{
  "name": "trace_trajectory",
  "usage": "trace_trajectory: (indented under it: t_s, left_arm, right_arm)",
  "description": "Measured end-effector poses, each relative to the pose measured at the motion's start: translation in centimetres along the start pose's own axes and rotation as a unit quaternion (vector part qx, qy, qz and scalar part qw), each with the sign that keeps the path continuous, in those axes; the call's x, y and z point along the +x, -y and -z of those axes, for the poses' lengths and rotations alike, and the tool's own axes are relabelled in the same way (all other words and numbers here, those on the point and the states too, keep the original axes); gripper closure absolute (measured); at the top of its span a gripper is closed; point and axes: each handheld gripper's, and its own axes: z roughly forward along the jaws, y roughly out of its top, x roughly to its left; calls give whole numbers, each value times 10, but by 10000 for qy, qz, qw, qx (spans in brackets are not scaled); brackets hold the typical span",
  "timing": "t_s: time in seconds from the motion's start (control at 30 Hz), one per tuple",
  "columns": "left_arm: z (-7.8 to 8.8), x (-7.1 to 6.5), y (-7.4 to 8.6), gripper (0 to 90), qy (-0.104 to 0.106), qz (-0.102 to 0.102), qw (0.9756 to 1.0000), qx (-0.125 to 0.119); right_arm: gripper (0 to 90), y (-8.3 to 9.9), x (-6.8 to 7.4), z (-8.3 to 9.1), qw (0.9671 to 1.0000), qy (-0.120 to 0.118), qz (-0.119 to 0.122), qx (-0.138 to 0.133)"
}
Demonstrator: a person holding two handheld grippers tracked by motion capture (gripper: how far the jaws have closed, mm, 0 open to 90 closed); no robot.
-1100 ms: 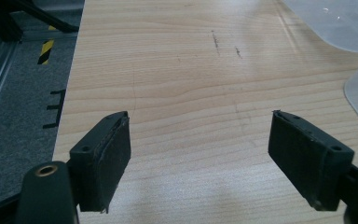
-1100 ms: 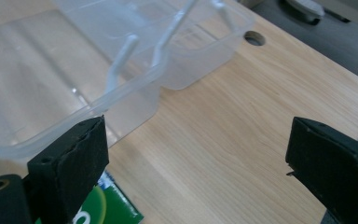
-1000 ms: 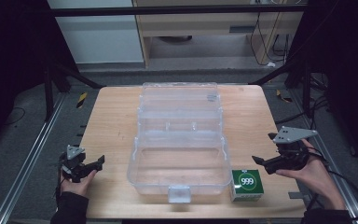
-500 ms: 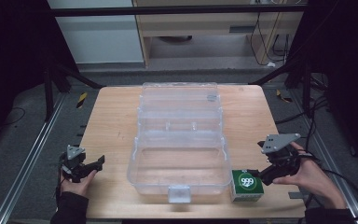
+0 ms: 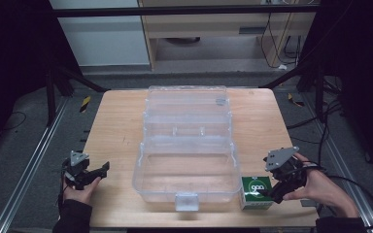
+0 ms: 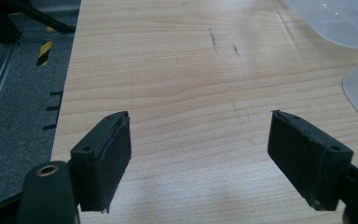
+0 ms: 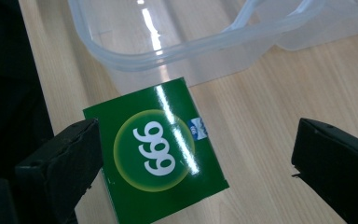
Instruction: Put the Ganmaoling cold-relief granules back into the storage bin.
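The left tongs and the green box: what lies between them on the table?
The open clear plastic case lies between the left tongs and the green box, with bare wood on the left tongs' side, as the high view shows.

White "999" on green box point(image 7: 156, 161); small blue logo beside, unreadable.

Lab-type recording bench indicated. A wooden table point(image 5: 111, 131) is flanked by aluminium rails point(image 5: 24, 170) on grey carpet point(image 5: 14, 145). Behind the table, black frame struts point(image 5: 73, 77), hazard-striped tape point(image 5: 84, 103), loose cables point(image 5: 277, 34) and pale cabinets point(image 5: 102, 39) are seen.
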Motion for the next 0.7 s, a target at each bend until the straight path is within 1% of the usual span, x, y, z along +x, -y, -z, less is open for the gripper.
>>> trace_trajectory:
  t_s: [0.13,0.17,0.2,0.3,0.43,0.5,0.7]
  left_arm:
    - [0,0,0,208,5,-5,10000,3]
    - [0,0,0,208,4,-8,10000,4]
    - [0,0,0,208,6,-8,10000,2]
    - [0,0,0,209,10,-13,10000,0]
    - [0,0,0,208,14,-15,10000,-1]
    - [0,-1,0,208,12,-20,10000,9]
    - [-1,-1,0,208,15,-24,10000,15]
  right_arm:
    - [24,0,3,-5,9997,-88,125,167]
    - [24,0,3,-5,9997,-88,125,167]
    - [23,0,5,-9,9994,-143,192,261]
    - [17,0,7,-13,9986,-176,278,413]
    - [10,0,8,-17,9981,-204,345,463]
    - [9,0,10,-20,9973,-250,453,527]
    - [5,0,12,-27,9959,-307,540,654]
